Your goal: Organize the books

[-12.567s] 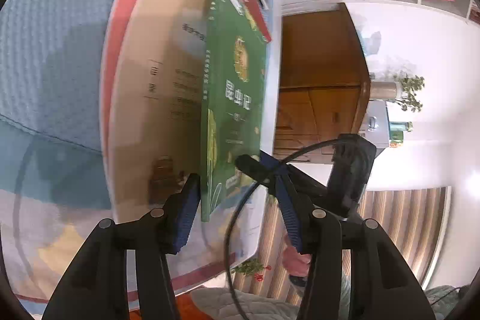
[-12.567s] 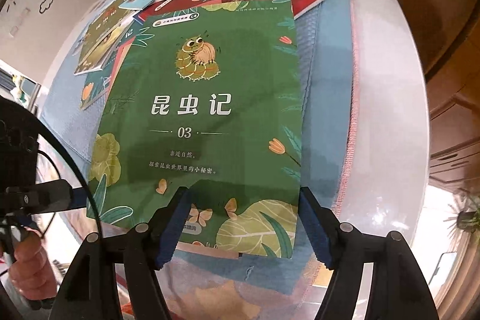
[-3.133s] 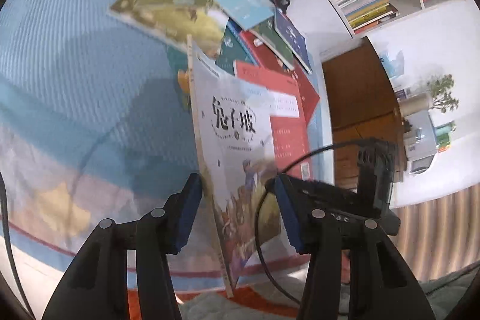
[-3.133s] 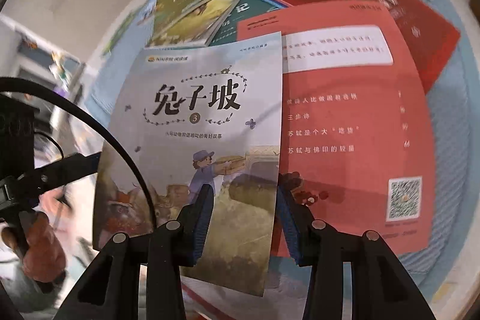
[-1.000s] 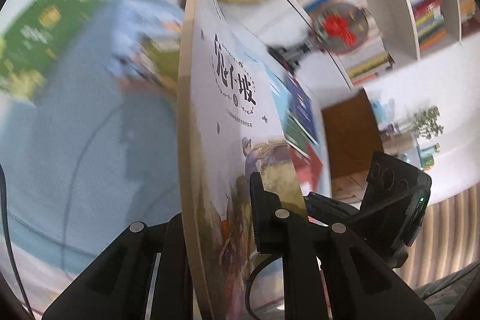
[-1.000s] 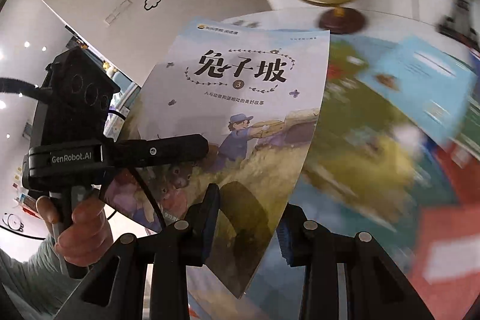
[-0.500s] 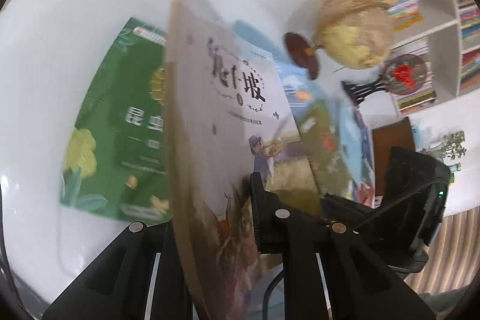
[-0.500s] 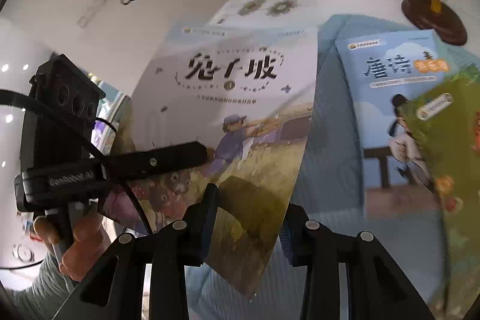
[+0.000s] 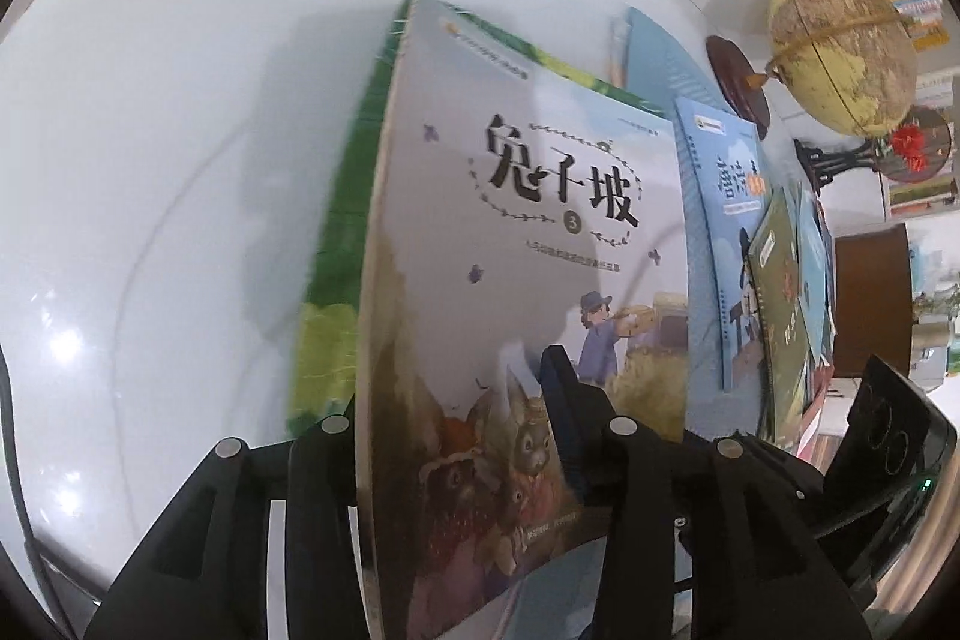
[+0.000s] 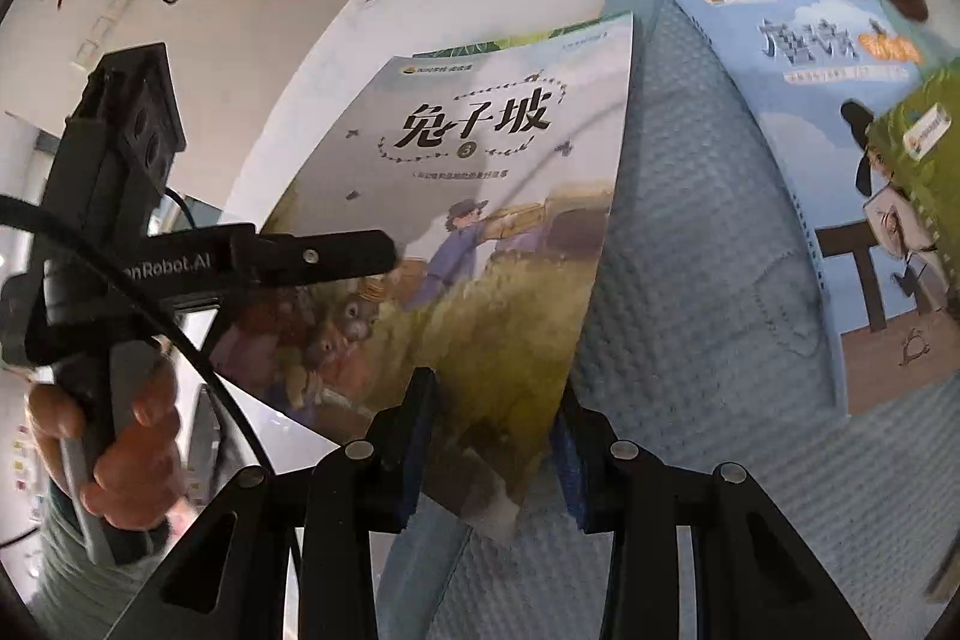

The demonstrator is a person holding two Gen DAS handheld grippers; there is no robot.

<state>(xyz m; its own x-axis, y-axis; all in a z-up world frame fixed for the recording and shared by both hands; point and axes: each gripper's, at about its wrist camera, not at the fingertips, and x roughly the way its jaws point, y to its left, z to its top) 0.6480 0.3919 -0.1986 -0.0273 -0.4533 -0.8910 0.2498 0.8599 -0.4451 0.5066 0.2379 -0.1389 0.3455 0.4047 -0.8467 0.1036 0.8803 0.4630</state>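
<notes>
Left wrist view
- Left tool (image 9: 456, 415): its jaws have just been opening. The grey book sits between them. The right finger stands clear of the cover, so the jaws are spread.
- Grey book (image 9: 522, 244): it leans over the green book on the white worktop (image 9: 150, 112). The near end is raised.
- Writing on it: big black words "兔子坡" and a small round "3" under them. The tiny line below is too blurry to read.
- Picture on it: a person in a blue cap, and rabbits lower down.
- Green book (image 9: 336, 244): it lies flat under the grey book. Only its left edge and top strip show.
- Blue book (image 9: 720, 232): it lies just to the right, on a blue cloth.
- Other things: a globe (image 9: 840, 46) on a dark round base stands farther right. A red fan on a black stand is next to it.

Right wrist view
- Right tool (image 10: 492, 436): it pinches the near right corner of the grey book (image 10: 480, 196).
- Blue cloth (image 10: 690, 250): bumpy, it lies under that corner.
- Left tool from the side (image 10: 336, 250): a hand (image 10: 114, 436) holds its handle. The body reads "enRobot.AI".
- In the way: its finger crosses the left side of the cover.
- Wall writing: "Swee" and "Lif", cut off at the top, with a sun, clouds and a star.
- Blue book (image 10: 798, 160): its title is blurry.
</notes>
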